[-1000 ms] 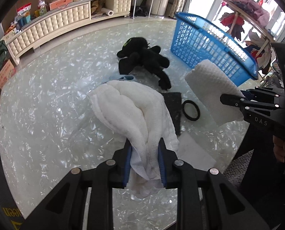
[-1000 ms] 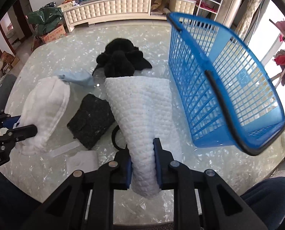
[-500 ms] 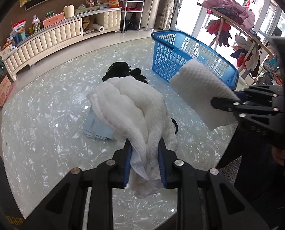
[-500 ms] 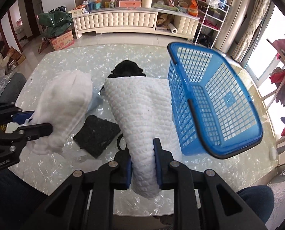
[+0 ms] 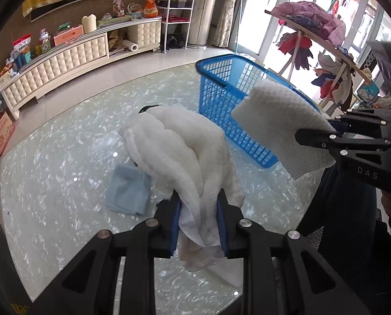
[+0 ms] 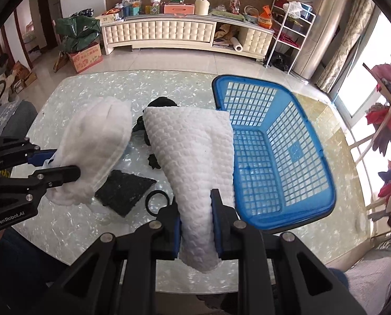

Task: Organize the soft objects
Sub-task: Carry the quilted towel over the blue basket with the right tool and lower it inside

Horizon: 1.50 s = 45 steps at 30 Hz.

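My left gripper [image 5: 198, 204] is shut on a white gauze cloth [image 5: 179, 152] and holds it high above the table; it also shows in the right wrist view [image 6: 95, 152]. My right gripper [image 6: 196, 204] is shut on a white waffle towel [image 6: 193, 152], also held up, just left of the blue basket [image 6: 279, 155]. In the left wrist view the towel [image 5: 279, 120] hangs in front of the basket [image 5: 221, 92]. A black plush toy [image 6: 161, 103] lies on the table, mostly hidden behind the cloths.
On the pearly glass table [image 6: 72, 225] lie a black square cloth [image 6: 124, 191], a black ring [image 6: 157, 203] and a light blue folded cloth [image 5: 128, 189]. A cream cabinet [image 6: 158, 32] stands behind; a clothes rack [image 5: 316, 31] at right.
Both grippers have risen well above the table with their cloths. The basket and table objects now look farther below; the light blue cloth has come into view.
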Each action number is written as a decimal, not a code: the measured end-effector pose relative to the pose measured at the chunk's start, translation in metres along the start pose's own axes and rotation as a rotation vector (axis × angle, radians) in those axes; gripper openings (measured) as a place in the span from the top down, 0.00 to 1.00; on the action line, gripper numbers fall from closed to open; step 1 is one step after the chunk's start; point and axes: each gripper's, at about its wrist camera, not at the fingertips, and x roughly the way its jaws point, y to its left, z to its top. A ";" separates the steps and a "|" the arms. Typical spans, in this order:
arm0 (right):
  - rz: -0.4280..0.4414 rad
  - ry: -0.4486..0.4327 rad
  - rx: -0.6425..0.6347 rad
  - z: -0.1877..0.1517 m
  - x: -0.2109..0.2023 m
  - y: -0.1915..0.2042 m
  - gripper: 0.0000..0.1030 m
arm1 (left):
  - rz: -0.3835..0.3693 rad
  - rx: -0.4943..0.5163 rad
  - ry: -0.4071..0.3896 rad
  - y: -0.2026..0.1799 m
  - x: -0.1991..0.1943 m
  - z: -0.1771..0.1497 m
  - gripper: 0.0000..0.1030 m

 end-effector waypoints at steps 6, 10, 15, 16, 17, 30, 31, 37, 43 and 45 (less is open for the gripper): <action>-0.035 -0.016 -0.063 0.014 -0.012 -0.011 0.83 | -0.016 0.020 -0.001 -0.013 0.008 0.016 0.78; -0.094 -0.021 -0.104 0.017 -0.008 -0.022 0.83 | -0.030 0.030 -0.003 -0.020 0.014 0.025 0.78; -0.173 -0.007 -0.149 0.016 0.008 -0.043 0.83 | -0.047 0.047 0.012 -0.030 0.022 0.032 0.78; -0.181 -0.001 -0.166 0.016 0.014 -0.047 0.83 | -0.051 0.051 0.014 -0.031 0.024 0.032 0.78; -0.188 0.004 -0.182 0.017 0.018 -0.052 0.83 | -0.053 0.052 0.018 -0.031 0.025 0.032 0.78; -0.170 0.091 -0.537 0.011 0.090 -0.074 0.83 | -0.035 0.010 0.084 -0.019 0.045 0.033 0.78; -0.164 0.111 -0.547 0.009 0.094 -0.075 0.83 | -0.035 0.008 0.087 -0.019 0.047 0.033 0.78; -0.107 0.204 -0.452 0.015 0.110 -0.080 0.83 | -0.034 0.005 0.106 -0.019 0.053 0.033 0.78; -0.056 0.275 -0.346 0.017 0.113 -0.076 0.83 | -0.025 -0.005 0.129 -0.016 0.061 0.033 0.78; -0.044 0.298 -0.325 0.015 0.115 -0.074 0.83 | -0.027 -0.003 0.127 -0.016 0.060 0.033 0.78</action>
